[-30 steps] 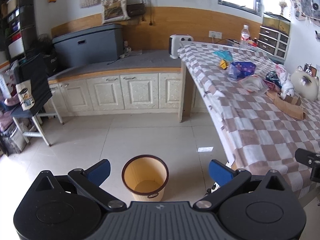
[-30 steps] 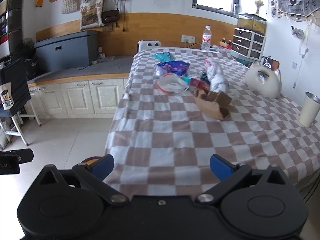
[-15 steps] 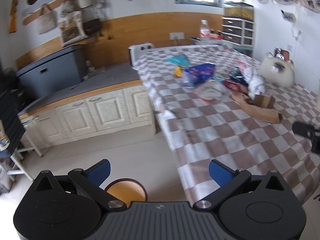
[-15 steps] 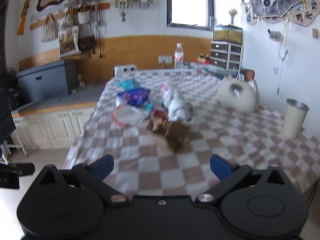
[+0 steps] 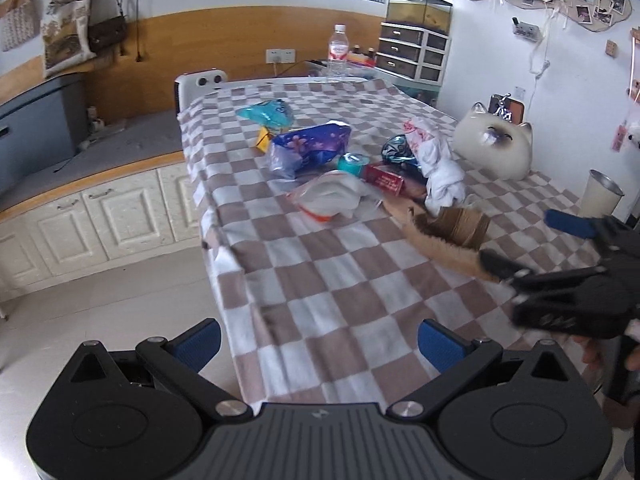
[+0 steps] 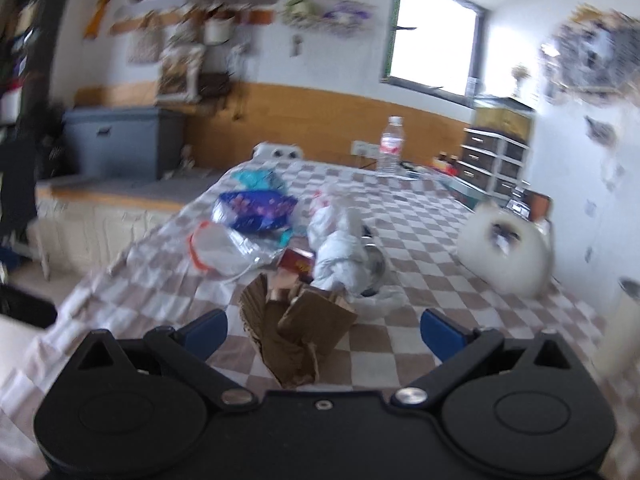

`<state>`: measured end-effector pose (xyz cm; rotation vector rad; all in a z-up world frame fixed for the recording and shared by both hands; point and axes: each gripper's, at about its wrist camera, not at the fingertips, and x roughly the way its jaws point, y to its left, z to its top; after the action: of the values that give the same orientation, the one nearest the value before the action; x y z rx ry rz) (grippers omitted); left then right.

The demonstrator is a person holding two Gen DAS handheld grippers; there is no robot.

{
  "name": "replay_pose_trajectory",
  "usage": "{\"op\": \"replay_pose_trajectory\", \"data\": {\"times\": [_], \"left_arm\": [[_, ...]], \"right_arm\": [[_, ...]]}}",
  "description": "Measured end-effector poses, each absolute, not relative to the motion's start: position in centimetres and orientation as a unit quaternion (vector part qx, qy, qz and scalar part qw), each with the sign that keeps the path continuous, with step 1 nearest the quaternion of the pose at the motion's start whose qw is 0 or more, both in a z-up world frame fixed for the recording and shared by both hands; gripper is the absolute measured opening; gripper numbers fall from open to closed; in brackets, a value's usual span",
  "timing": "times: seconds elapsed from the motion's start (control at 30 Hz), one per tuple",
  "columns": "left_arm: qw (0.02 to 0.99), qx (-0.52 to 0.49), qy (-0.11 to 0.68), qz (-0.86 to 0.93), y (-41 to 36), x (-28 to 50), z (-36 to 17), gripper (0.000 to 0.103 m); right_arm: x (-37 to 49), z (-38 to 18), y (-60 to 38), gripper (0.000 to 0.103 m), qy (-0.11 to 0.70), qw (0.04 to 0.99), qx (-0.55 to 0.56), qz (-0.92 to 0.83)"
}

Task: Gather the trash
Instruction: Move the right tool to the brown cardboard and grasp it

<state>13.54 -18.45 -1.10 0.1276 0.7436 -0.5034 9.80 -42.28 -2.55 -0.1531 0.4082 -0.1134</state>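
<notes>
My right gripper point(image 6: 323, 330), jaws spread wide, hangs over the torn cardboard point(image 6: 298, 332) near the front of the checkered table point(image 5: 340, 280), the cardboard lying between its blue fingers. My left gripper point(image 5: 319, 342), equally spread, holds nothing. Wrappers point(image 5: 310, 148) and a white rag point(image 5: 442, 176) lie heaped mid-table.

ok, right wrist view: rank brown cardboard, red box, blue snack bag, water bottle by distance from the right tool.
1. brown cardboard, between the open fingers
2. red box, just behind it
3. blue snack bag, left of centre
4. water bottle, far table end
</notes>
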Motion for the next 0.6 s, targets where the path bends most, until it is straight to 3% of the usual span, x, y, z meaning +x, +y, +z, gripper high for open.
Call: {"op": "replay_pose_trajectory", "data": {"times": [0.17,0.43,0.5,0.6], "left_arm": [[0.902,0.072,0.352,-0.241,-19.4,15.1,-0.3,0.103],[0.898,0.041,0.332,-0.286,-21.2,18.5,0.4,0.103],[0.901,0.044,0.316,-0.295,-22.0,19.2,0.5,0.103],[0.905,0.062,0.285,-0.31,-23.4,20.3,0.6,0.103]], "right_arm": [[13.2,-3.7,-41.7,0.103,0.238,0.961,-0.137,-0.034],[16.6,-5.5,-43.4,0.101,0.274,0.959,-0.067,0.003],[16.6,-5.6,-43.6,0.085,0.274,0.96,-0.048,0.002],[15.9,-5.4,-44.0,0.073,0.268,0.963,-0.022,-0.01]]}}
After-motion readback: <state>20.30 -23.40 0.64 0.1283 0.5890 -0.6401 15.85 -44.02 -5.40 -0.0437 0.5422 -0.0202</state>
